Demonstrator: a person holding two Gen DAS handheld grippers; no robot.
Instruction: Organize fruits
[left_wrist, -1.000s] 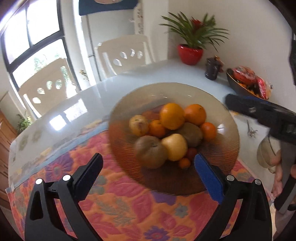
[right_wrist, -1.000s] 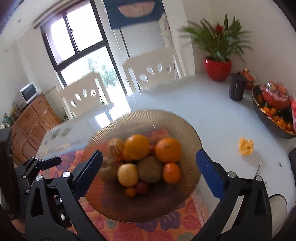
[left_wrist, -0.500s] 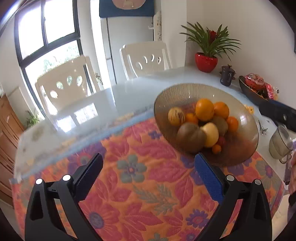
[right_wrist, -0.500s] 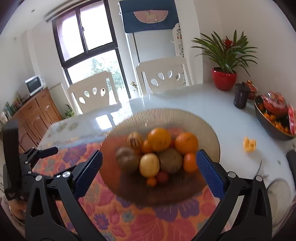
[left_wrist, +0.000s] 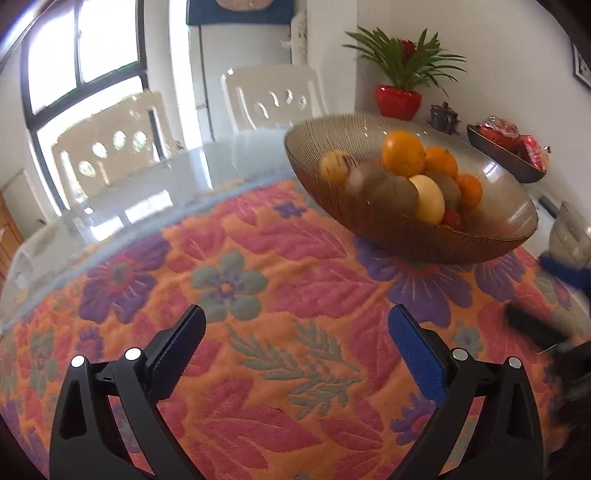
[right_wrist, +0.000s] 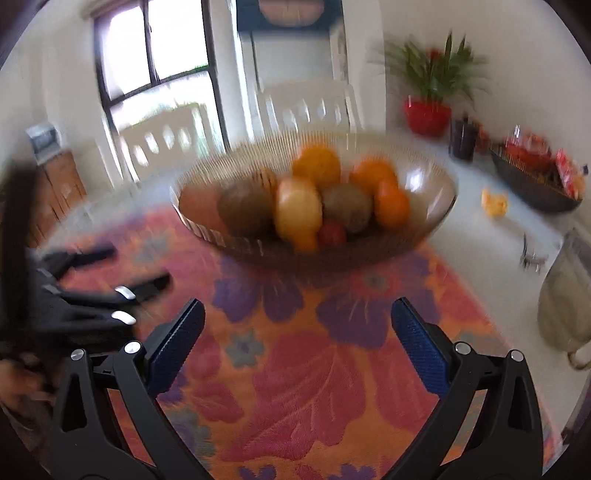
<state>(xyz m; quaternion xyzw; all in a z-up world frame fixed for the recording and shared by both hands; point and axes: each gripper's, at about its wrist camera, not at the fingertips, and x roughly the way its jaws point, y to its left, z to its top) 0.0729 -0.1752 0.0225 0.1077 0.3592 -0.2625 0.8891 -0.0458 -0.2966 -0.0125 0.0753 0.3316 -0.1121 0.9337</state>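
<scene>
A ribbed brown glass bowl (left_wrist: 491, 229) stands on a flowered cloth, holding oranges (left_wrist: 402, 153), a yellow fruit (left_wrist: 428, 199), brown kiwis (left_wrist: 391, 192) and small red fruit. In the right wrist view the same bowl (right_wrist: 436, 206) is blurred, with fruit (right_wrist: 299, 206) piled inside. My left gripper (left_wrist: 295, 332) hangs open low over the cloth, well short of the bowl, with nothing between its fingers. My right gripper (right_wrist: 297, 330) is open too, above the cloth in front of the bowl. The left gripper (right_wrist: 110, 280) shows blurred at the left of the right wrist view.
The flowered cloth (left_wrist: 236, 280) covers the near part of a white table (left_wrist: 207, 162). White chairs (left_wrist: 273, 99) stand behind it. A red plant pot (left_wrist: 398, 101), a dark mug (left_wrist: 443, 118), a dark snack bowl (left_wrist: 506, 162), orange peel (right_wrist: 494, 201) and a glass jug (right_wrist: 565, 306) sit at the right.
Both grippers have pulled back and dropped lower, away from the bowl, which now sits farther off and is seen from the side. Both stay open and hold nothing.
</scene>
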